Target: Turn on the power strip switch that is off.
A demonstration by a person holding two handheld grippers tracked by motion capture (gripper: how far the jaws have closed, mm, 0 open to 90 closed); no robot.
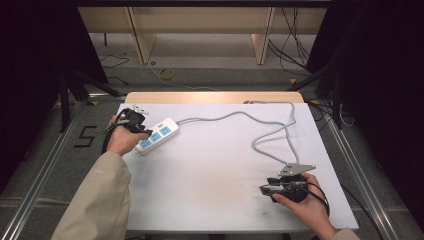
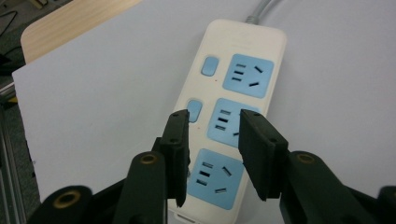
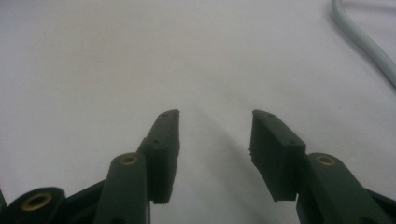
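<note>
Fingers on the left gripper (image 2: 214,120) stand apart, nothing pinched between them, hovering just above the power strip (image 2: 233,98) with the middle blue socket (image 2: 229,122) showing in the gap. From above, that left gripper (image 1: 137,127) sits at the near end of the power strip (image 1: 159,135), which lies flat near the left edge of the white table (image 1: 215,165), angled toward the far right. Strip is cream with three blue sockets and small blue switches beside them. Grey cord (image 1: 260,127) leaves its far end, runs right across the table, loops back near the middle right. Right gripper (image 1: 267,189) rests low near the front right corner, well apart from the strip, its fingers (image 3: 163,140) also spread, empty, bare tabletop between them, a stretch of cord (image 3: 362,39) at upper right.
</note>
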